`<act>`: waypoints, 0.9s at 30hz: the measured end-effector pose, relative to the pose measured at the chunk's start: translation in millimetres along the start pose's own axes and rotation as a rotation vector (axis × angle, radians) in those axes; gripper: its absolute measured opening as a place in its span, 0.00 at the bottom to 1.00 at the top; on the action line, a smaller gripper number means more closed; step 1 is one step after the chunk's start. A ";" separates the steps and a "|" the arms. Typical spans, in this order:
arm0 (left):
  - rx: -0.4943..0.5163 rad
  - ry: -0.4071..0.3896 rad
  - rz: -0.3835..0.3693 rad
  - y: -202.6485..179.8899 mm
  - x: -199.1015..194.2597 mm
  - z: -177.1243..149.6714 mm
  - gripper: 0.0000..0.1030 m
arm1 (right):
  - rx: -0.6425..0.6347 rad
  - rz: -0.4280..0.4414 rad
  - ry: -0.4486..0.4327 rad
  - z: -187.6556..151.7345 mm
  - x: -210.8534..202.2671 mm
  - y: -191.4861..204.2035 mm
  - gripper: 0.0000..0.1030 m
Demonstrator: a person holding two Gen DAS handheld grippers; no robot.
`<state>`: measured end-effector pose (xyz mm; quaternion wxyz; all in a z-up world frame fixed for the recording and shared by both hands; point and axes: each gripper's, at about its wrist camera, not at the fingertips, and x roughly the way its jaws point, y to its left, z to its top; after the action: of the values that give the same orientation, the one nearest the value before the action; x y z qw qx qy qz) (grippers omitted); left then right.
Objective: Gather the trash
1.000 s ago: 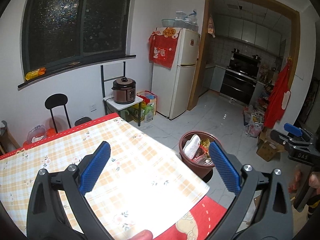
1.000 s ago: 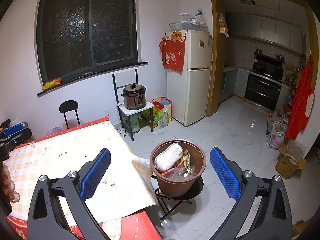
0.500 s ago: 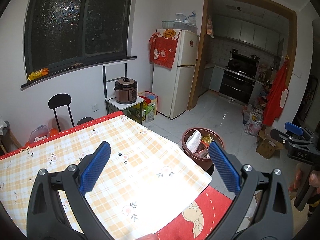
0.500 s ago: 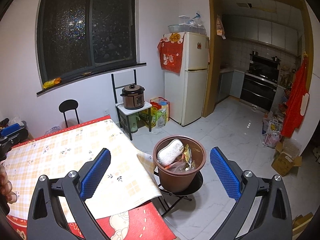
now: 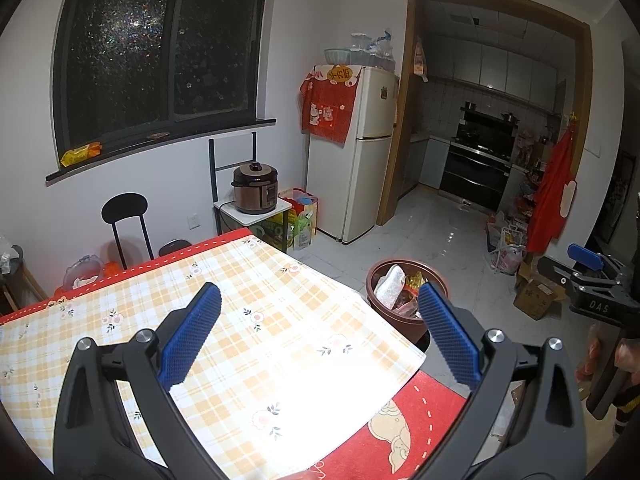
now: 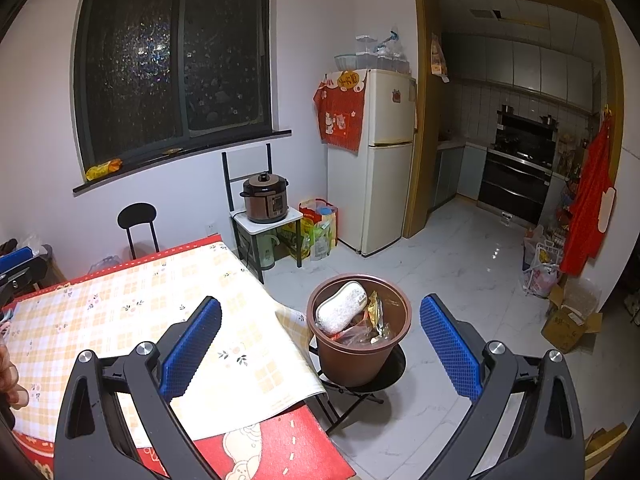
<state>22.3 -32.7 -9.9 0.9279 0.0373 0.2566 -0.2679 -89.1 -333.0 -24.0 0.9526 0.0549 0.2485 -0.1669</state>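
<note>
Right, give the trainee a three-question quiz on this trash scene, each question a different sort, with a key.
1. True or false: the left claw is shut on a wrapper.
2. Multiple choice: the brown bin stands on A) the table, B) a small black folding stool, C) the bare floor.
3. Short answer: what is the large white item lying in the bin, and which side of the bin is it on in the right wrist view?

Key
1. False. Both the left claw and the right claw are open and hold nothing.
2. B.
3. A white puffy packet, leaning in the left part of the bin, with crumpled wrappers beside it.
</note>
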 end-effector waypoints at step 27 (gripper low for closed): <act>0.009 -0.013 0.010 -4.3 2.5 3.9 0.94 | -0.051 -0.033 0.001 6.4 1.8 1.5 0.95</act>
<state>23.6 -38.3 -7.5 0.9306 0.0411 0.2493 -0.2648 -84.2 -333.3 -19.3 0.9507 0.0265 0.2540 -0.1760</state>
